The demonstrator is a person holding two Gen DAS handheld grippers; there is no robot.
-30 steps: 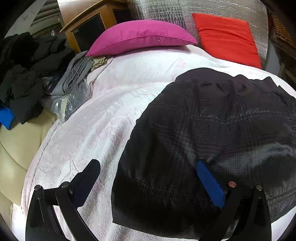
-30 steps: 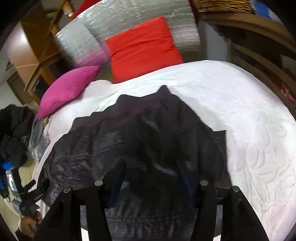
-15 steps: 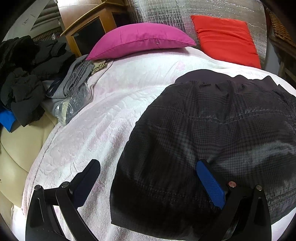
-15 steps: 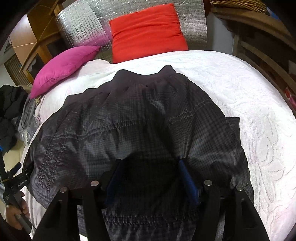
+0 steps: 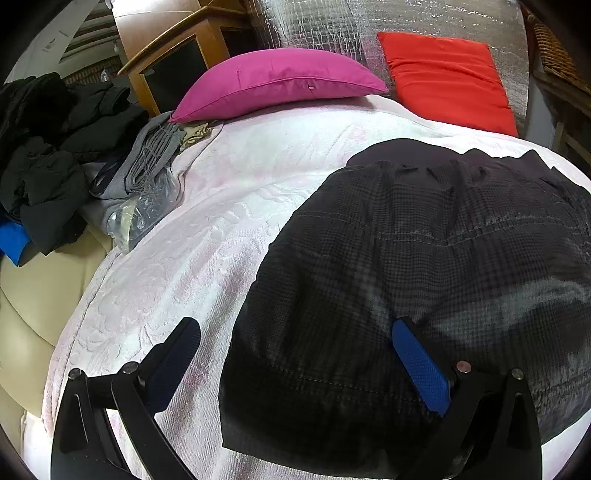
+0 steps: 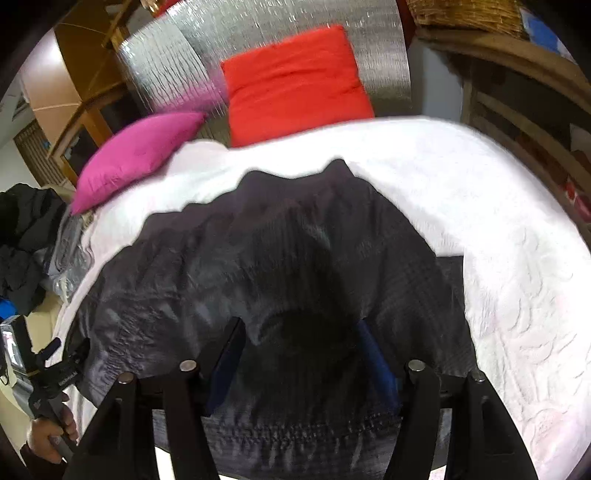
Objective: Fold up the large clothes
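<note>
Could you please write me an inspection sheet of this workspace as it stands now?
Surface: white embossed bedspread covering the bed.
Job's things: dark checked padded garment spread on the bedspread, bunched at its near edge.
Clutter: heap of black clothes, grey folded garment and clear plastic bag at the bed's left side.
Grippers: left tool open, one finger over the bedspread, the other over the garment; right tool with fabric between its fingers, grip unclear through blur.
Cables: nothing seen.
Surroundings: magenta cushion, red cushion, silver foil panel, wooden cabinet, wicker basket.
</note>
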